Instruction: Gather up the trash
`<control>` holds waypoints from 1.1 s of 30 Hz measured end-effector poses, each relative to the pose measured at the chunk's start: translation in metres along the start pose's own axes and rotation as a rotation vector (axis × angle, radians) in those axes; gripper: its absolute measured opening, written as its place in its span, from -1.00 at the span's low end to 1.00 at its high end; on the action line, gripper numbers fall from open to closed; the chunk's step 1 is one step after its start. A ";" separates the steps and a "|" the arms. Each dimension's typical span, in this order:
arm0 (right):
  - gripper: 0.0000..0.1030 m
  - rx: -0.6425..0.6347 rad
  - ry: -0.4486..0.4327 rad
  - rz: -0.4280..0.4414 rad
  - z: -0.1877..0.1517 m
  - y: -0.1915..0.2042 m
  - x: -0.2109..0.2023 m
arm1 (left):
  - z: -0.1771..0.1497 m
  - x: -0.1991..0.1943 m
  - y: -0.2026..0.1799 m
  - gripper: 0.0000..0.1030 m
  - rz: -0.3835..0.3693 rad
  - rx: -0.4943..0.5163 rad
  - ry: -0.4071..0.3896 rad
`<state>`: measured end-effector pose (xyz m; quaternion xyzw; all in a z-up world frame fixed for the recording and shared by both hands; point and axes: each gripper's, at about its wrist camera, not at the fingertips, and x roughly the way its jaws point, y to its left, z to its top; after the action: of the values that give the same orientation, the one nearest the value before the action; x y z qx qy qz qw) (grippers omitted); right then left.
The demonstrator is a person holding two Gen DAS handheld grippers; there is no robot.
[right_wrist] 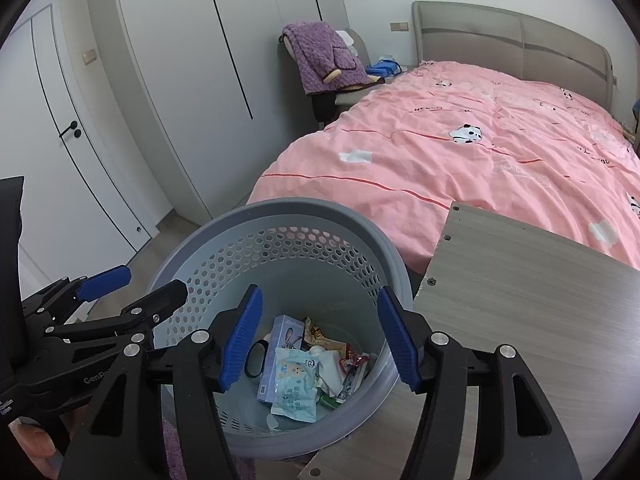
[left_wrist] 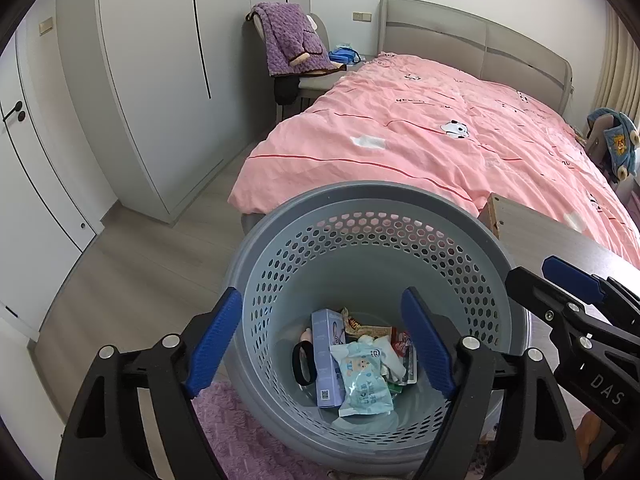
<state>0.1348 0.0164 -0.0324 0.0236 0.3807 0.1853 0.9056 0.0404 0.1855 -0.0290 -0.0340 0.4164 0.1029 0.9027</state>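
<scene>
In the bedroom, trash (left_wrist: pixel 362 368) already lay in the basket (left_wrist: pixel 372 236); I saw both grippers' fingers (left_wrist: pixel 426 346) apart, empty.

Grey honeycomb-perforated basket (left_wrist: pixel 460 248), pink panda-print duvet (left_wrist: pixel 440 140), purple textured blanket (left_wrist: pixel 288 36), blue ribbed fingers (left_wrist: pixel 428 352).

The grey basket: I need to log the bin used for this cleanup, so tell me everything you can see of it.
The grey basket is a round, plastic-looking bin with a smooth, broad rim and walls pierced by rows of hexagonal holes in the upper part, plain lower down. It stands upright by the foot of the pink bed, beside a wooden board. Its base meets a purple rug. Inside lie wrappers, a pale blue wipes pack, a lilac box and a black ring. Both pairs of open fingers hover over it, none seen touching.
</scene>
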 end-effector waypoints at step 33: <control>0.57 0.011 -0.033 -0.027 -0.001 0.000 -0.010 | -0.002 -0.009 0.005 0.64 0.056 -0.008 -0.008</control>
<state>0.1275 0.0122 -0.0263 0.0266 0.3668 0.1707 0.9141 0.0321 0.1890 -0.0230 -0.0255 0.4130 0.1302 0.9010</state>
